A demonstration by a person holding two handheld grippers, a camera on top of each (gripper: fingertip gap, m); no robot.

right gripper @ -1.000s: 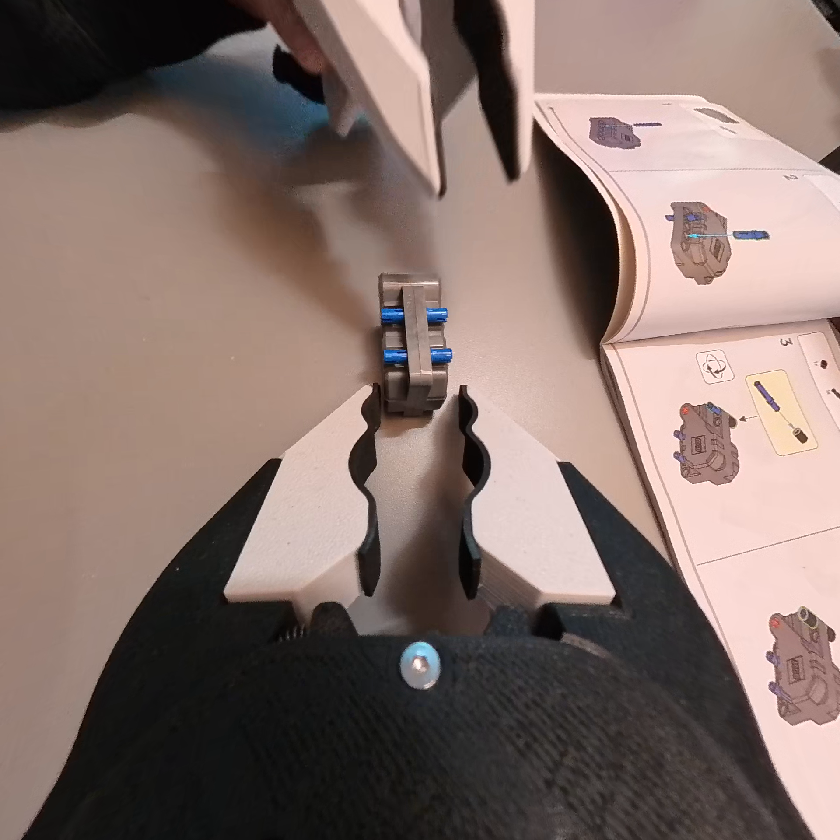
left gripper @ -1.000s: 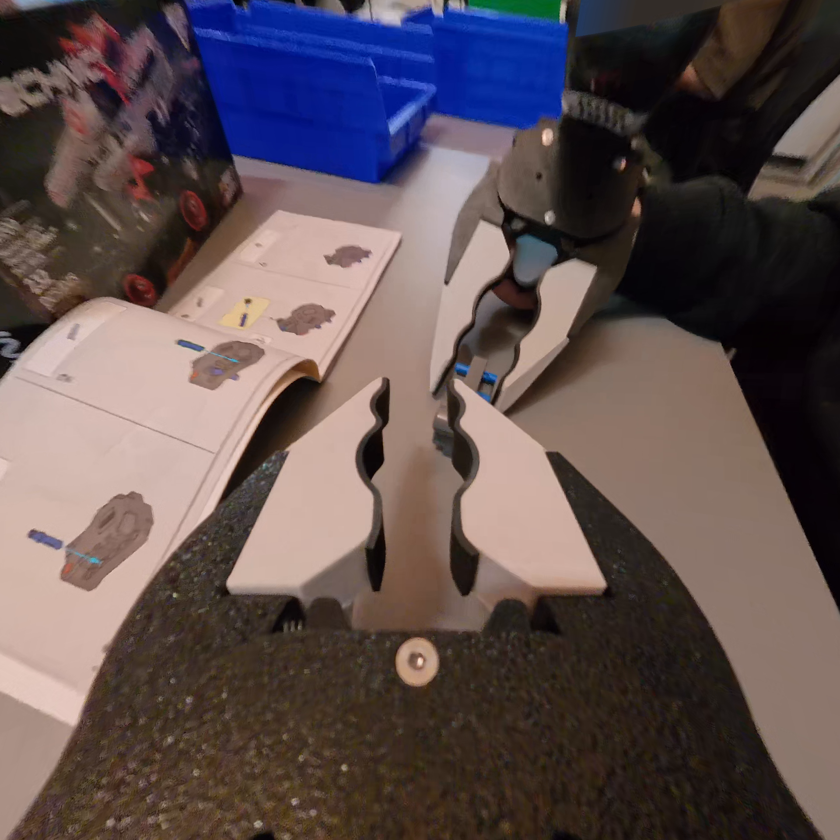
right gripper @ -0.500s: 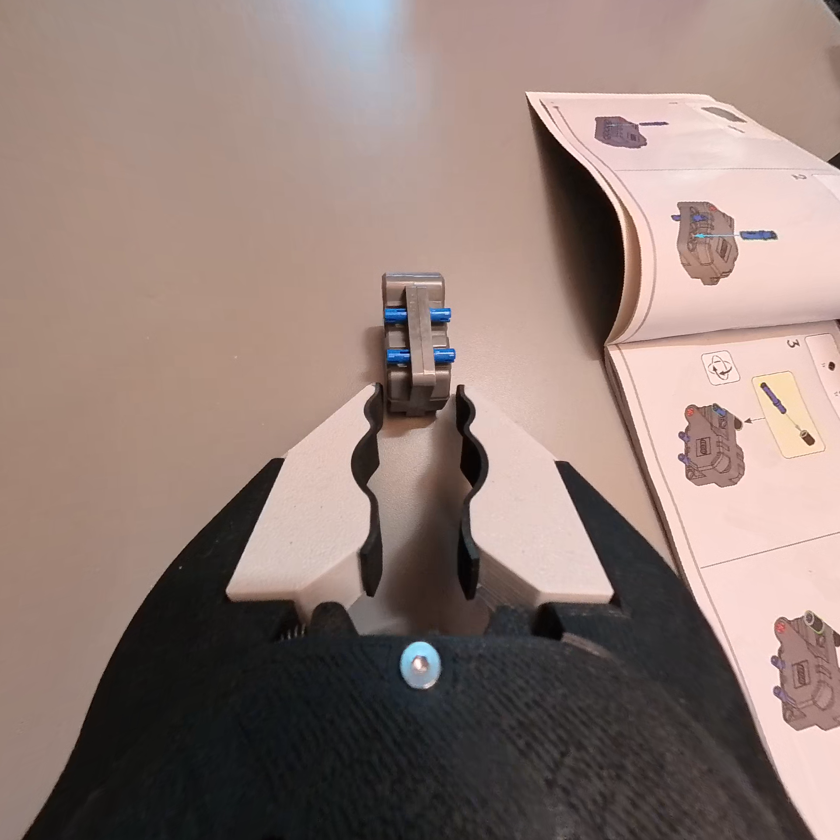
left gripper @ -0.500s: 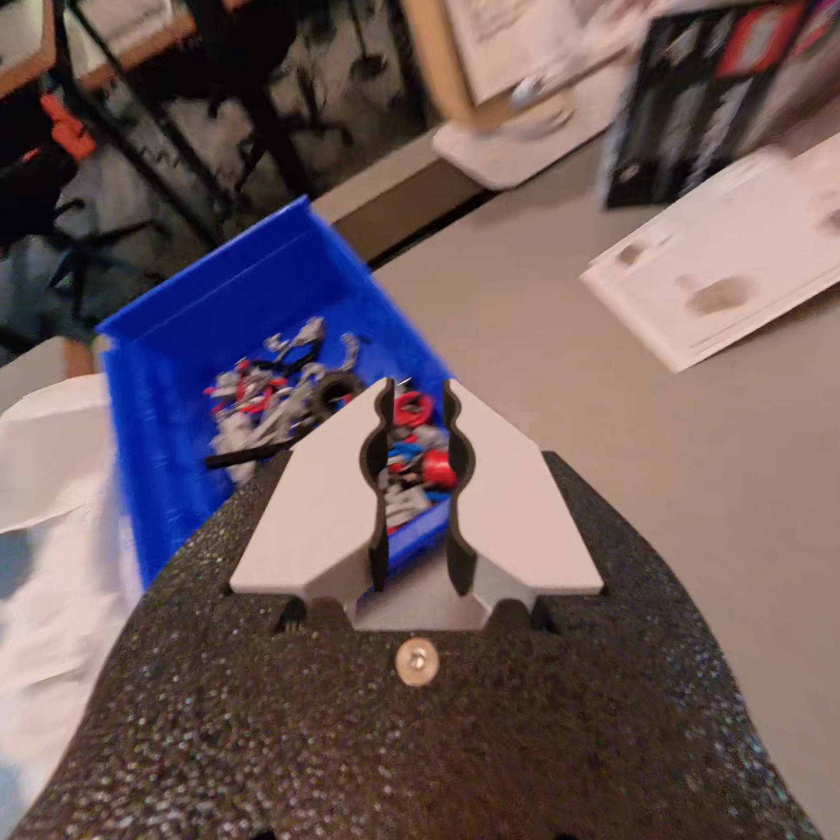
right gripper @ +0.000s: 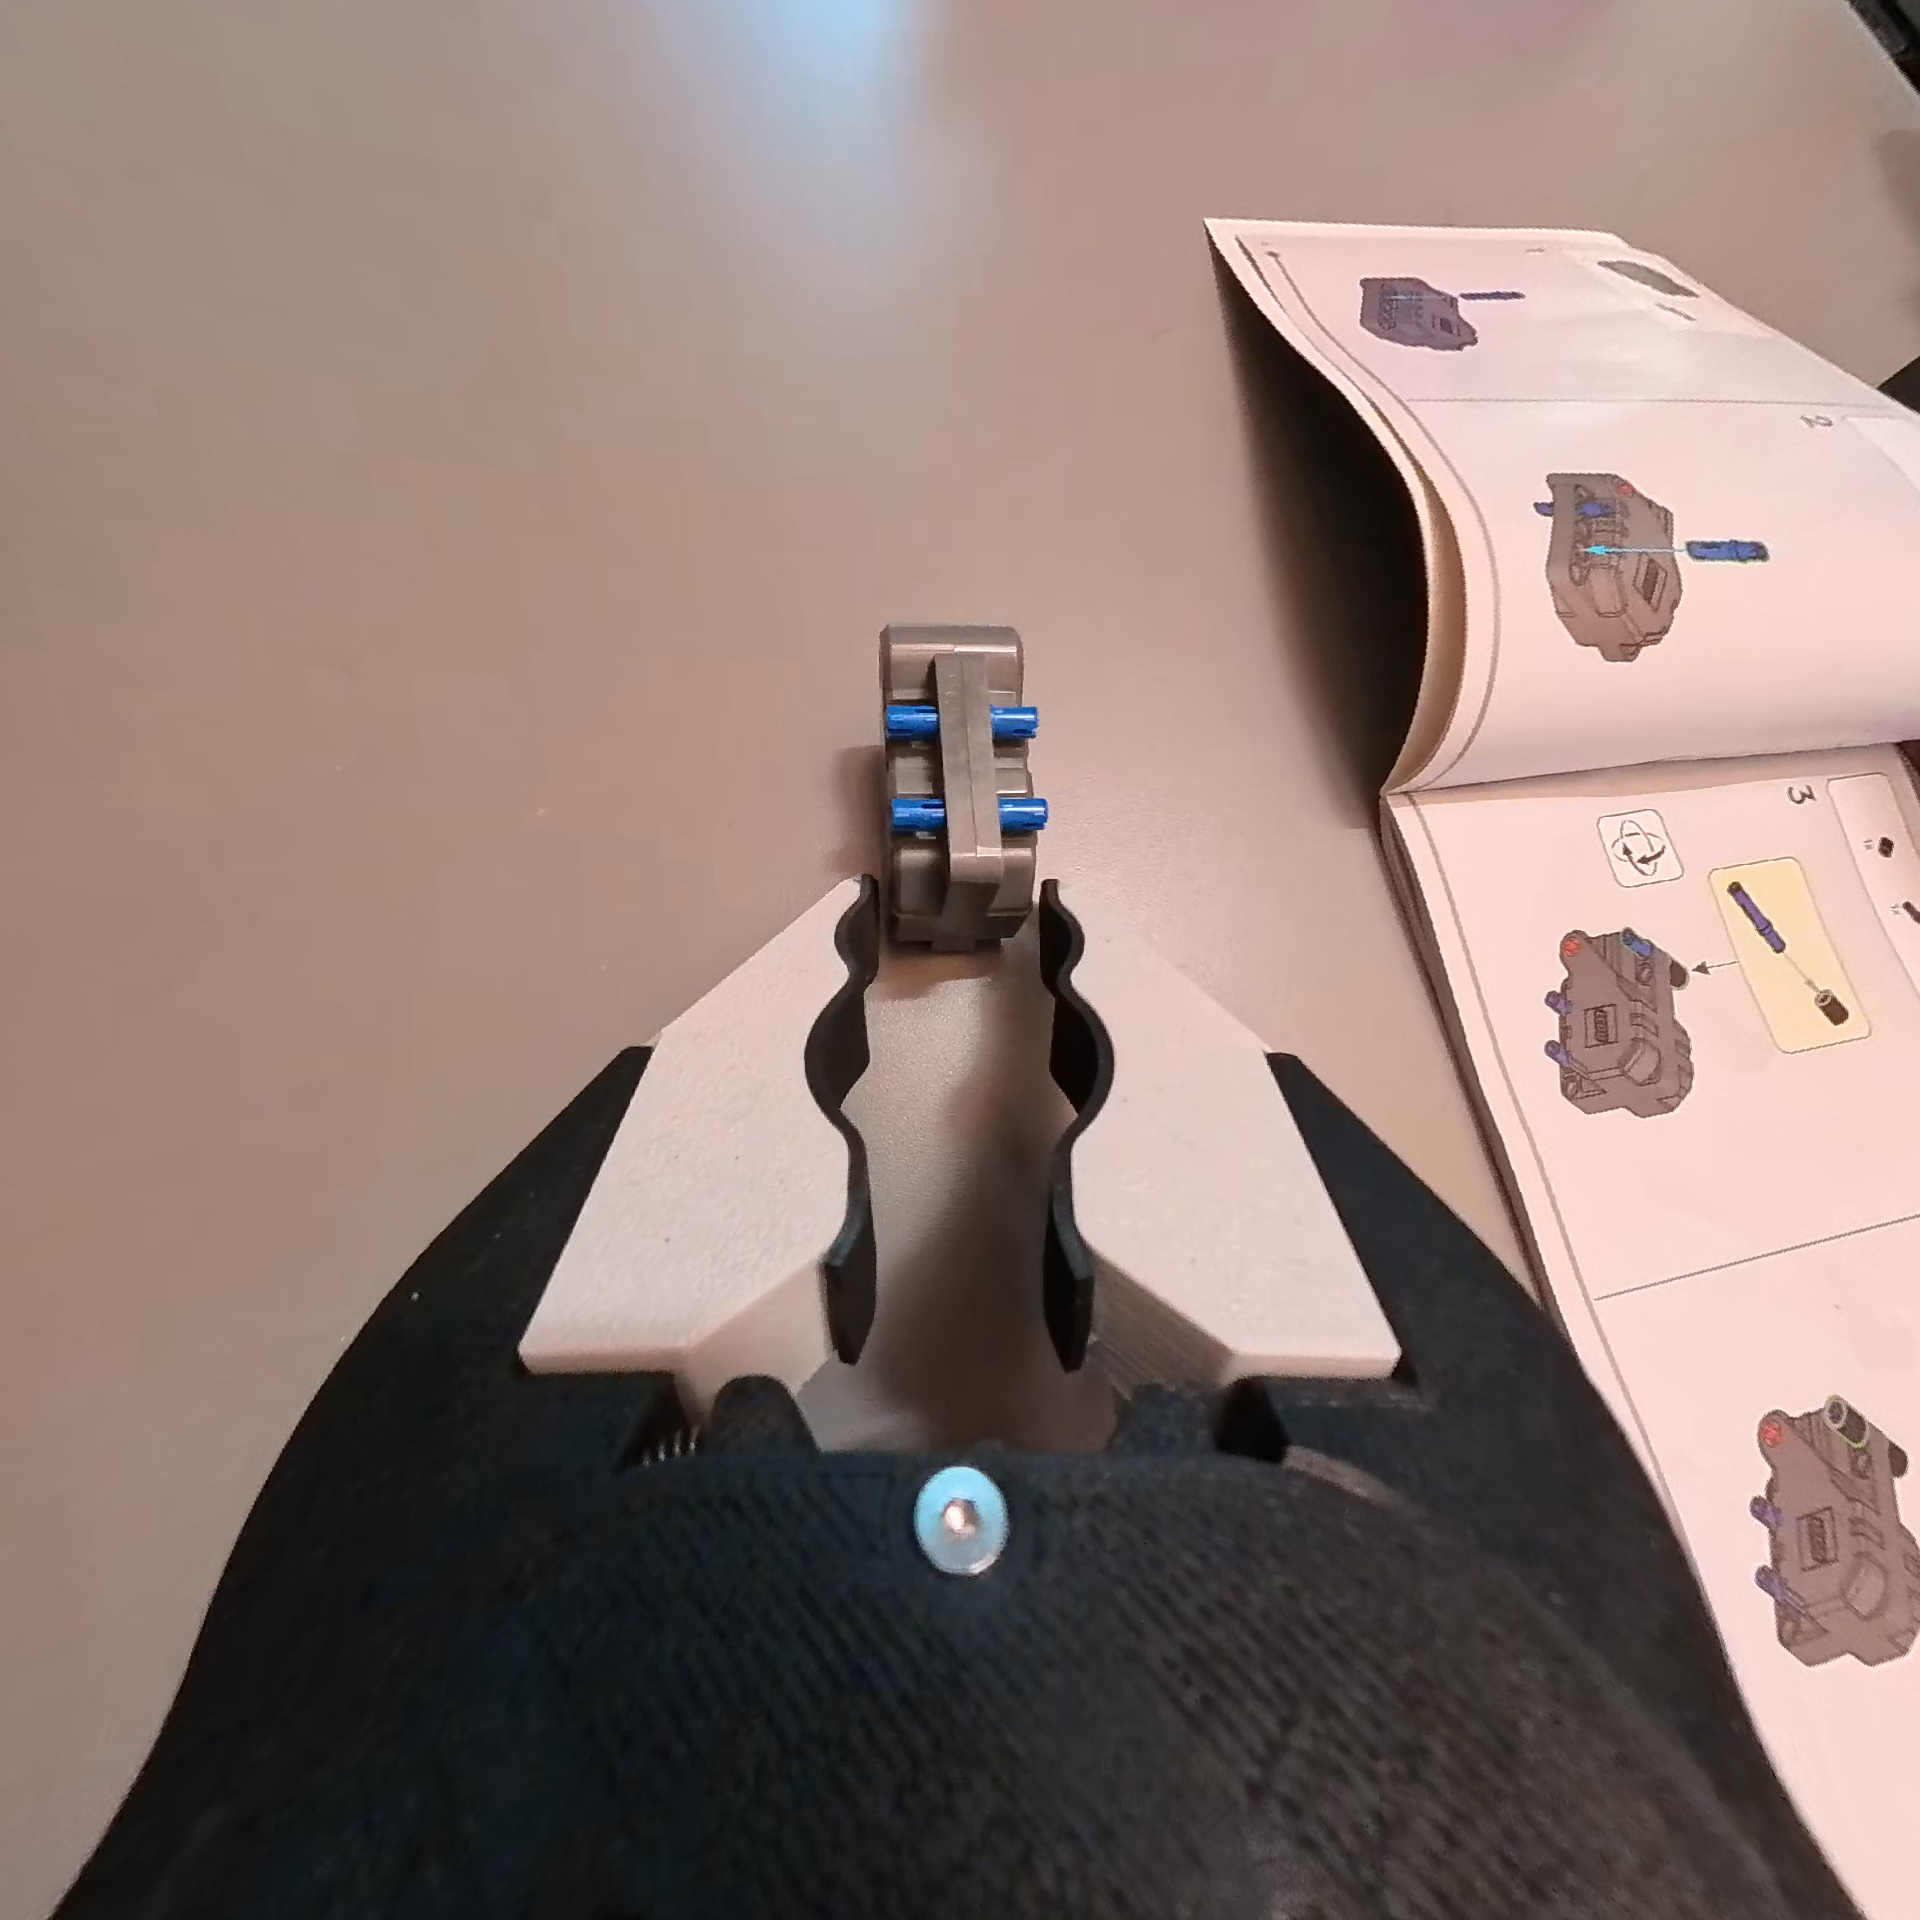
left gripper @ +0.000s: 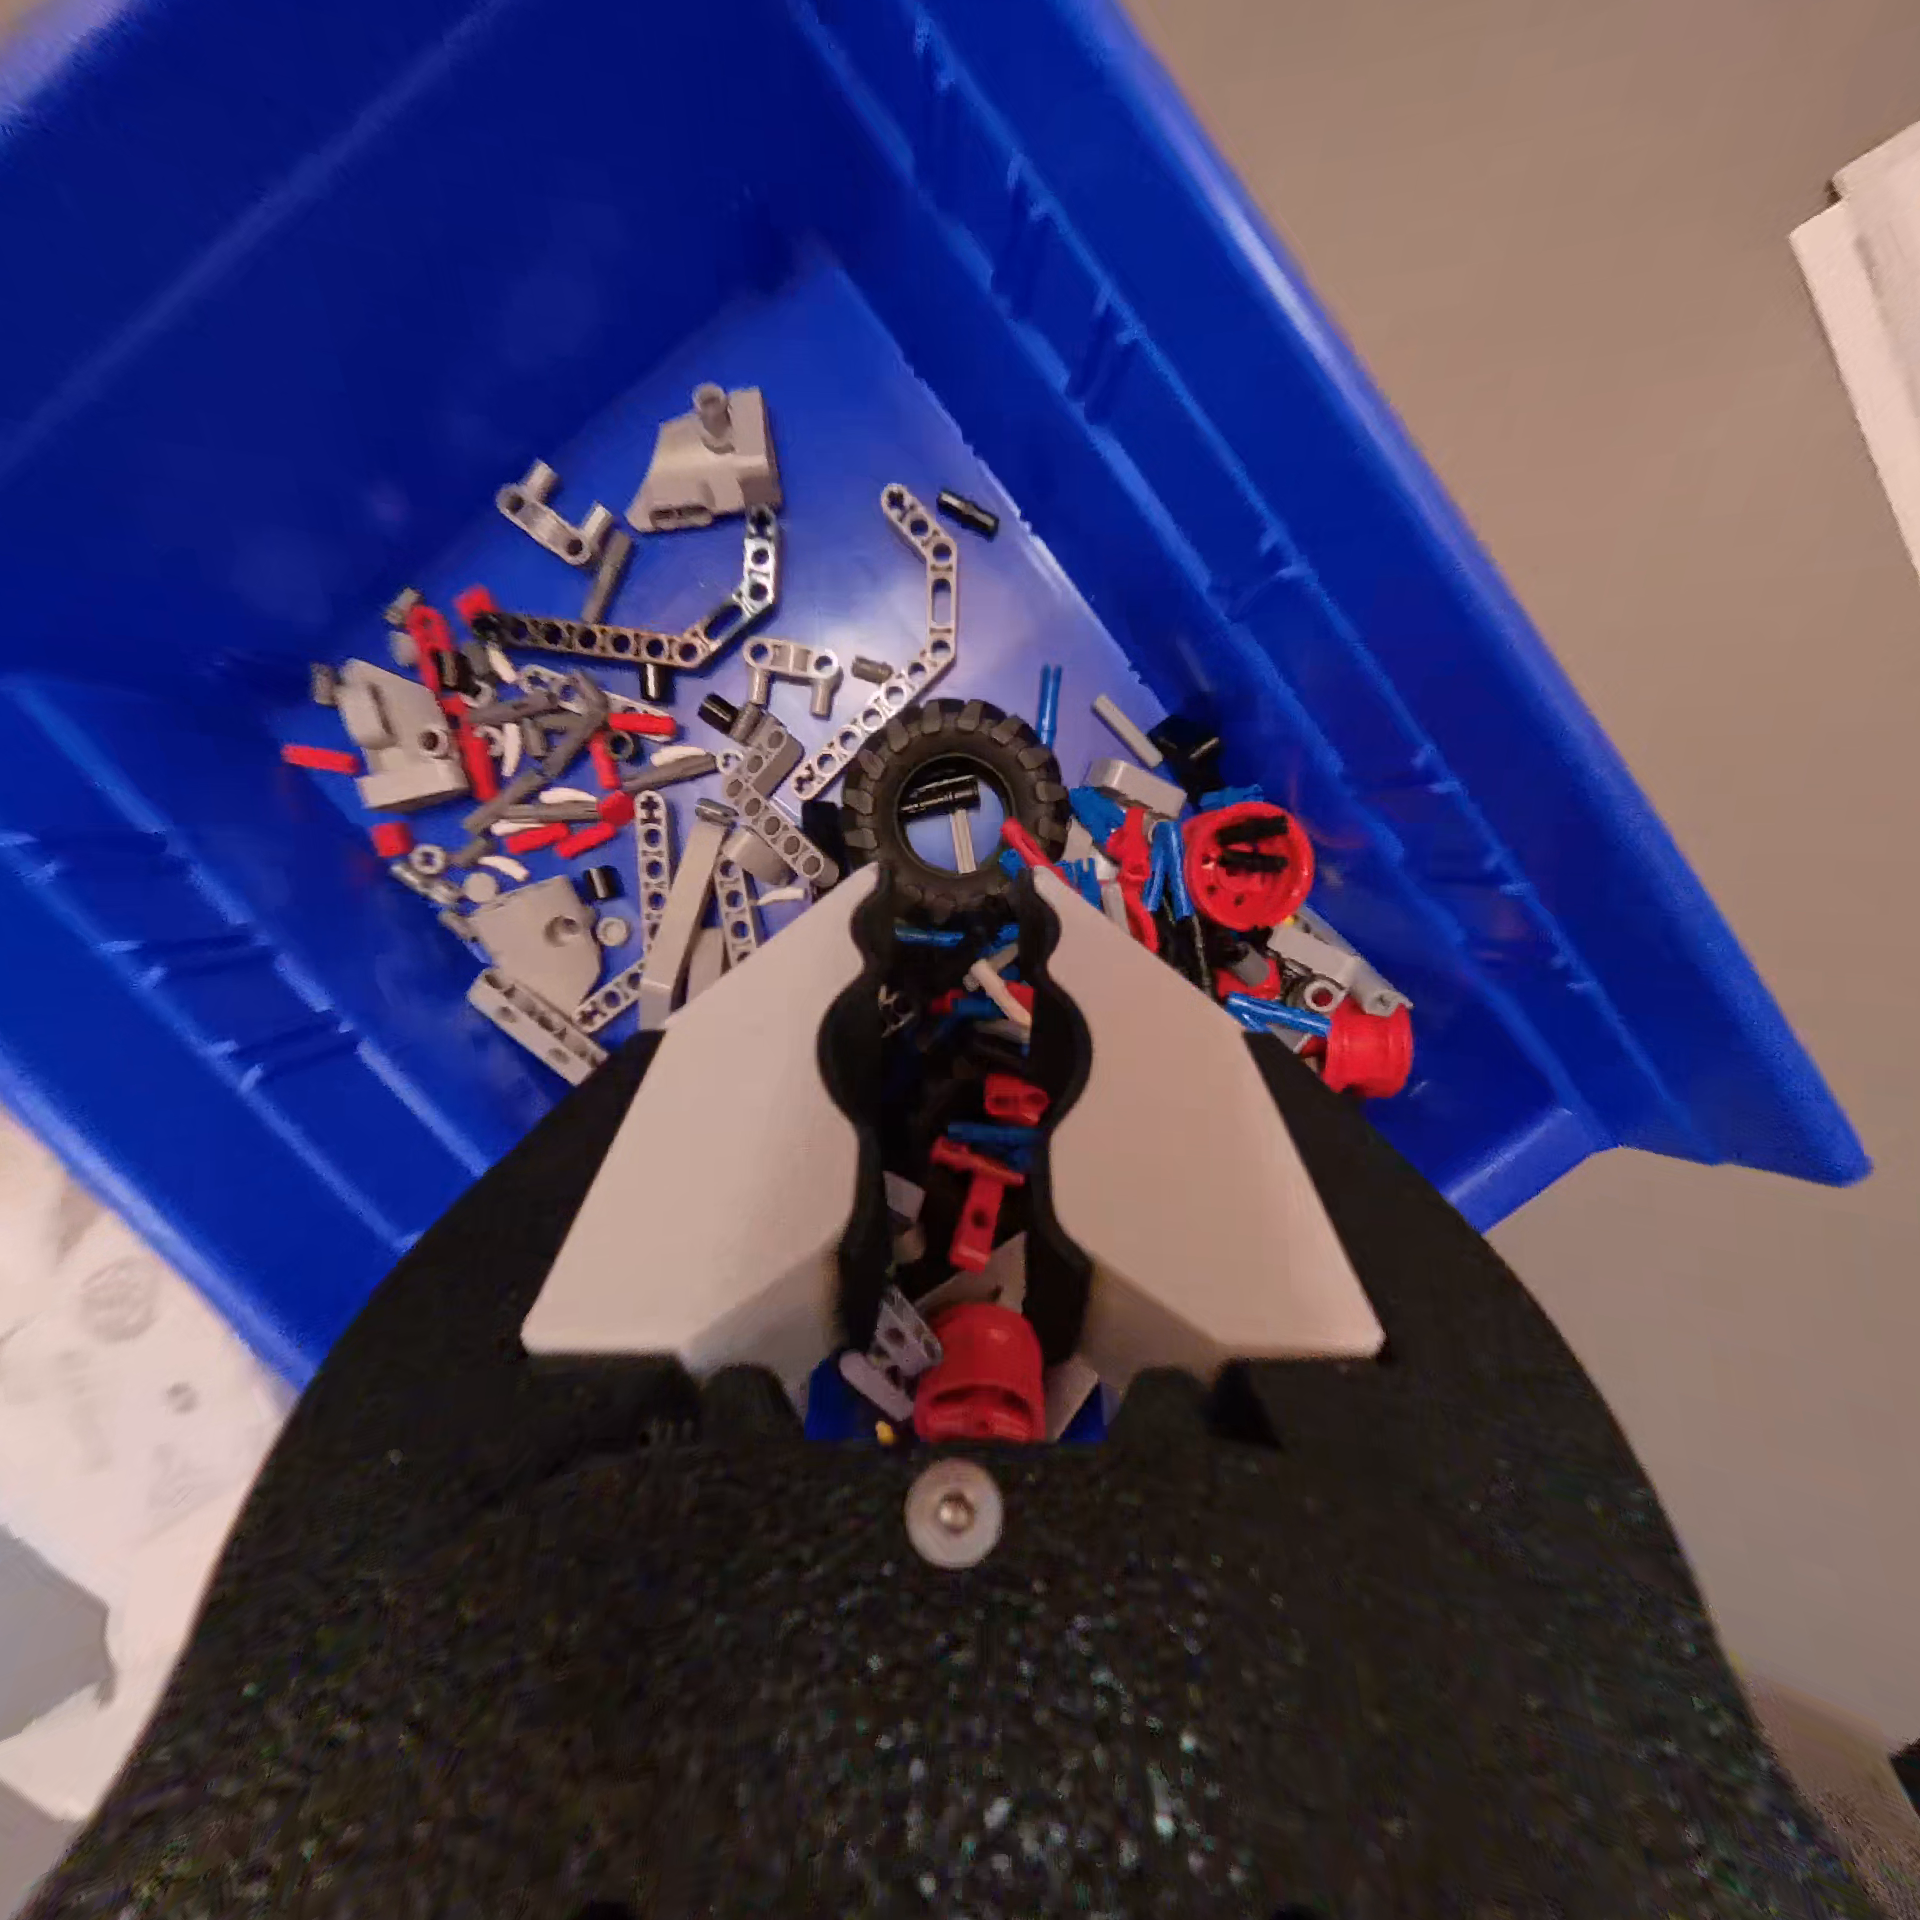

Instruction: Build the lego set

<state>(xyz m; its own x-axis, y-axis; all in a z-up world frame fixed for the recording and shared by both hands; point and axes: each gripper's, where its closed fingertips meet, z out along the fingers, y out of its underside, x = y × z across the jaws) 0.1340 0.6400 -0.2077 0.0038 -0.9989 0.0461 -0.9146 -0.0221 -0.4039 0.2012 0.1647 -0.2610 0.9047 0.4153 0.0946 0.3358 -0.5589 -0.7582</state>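
My left gripper [left gripper: 956, 883] is open and empty, held over a blue bin [left gripper: 416, 312] of loose Lego parts. Its fingertips frame a black tyre [left gripper: 883, 821]; red hubs [left gripper: 1242, 868], blue pins and grey beams [left gripper: 665, 894] lie around it. My right gripper [right gripper: 956, 894] is open, low over the table. A grey Lego assembly [right gripper: 961, 779] with two blue pins through it lies on the table, its near end between my right fingertips. I cannot tell if the pads touch it.
An open instruction booklet [right gripper: 1662, 727] lies to the right of the assembly. The bin stands on a grey table [left gripper: 1558, 520], with white paper or plastic [left gripper: 104, 1351] at its left and a white sheet [left gripper: 1881, 312] at the right edge.
My left gripper swung away from the assembly and the right gripper, over to the blue bin, and now hangs close above the parts. The right gripper and the assembly have stayed put.
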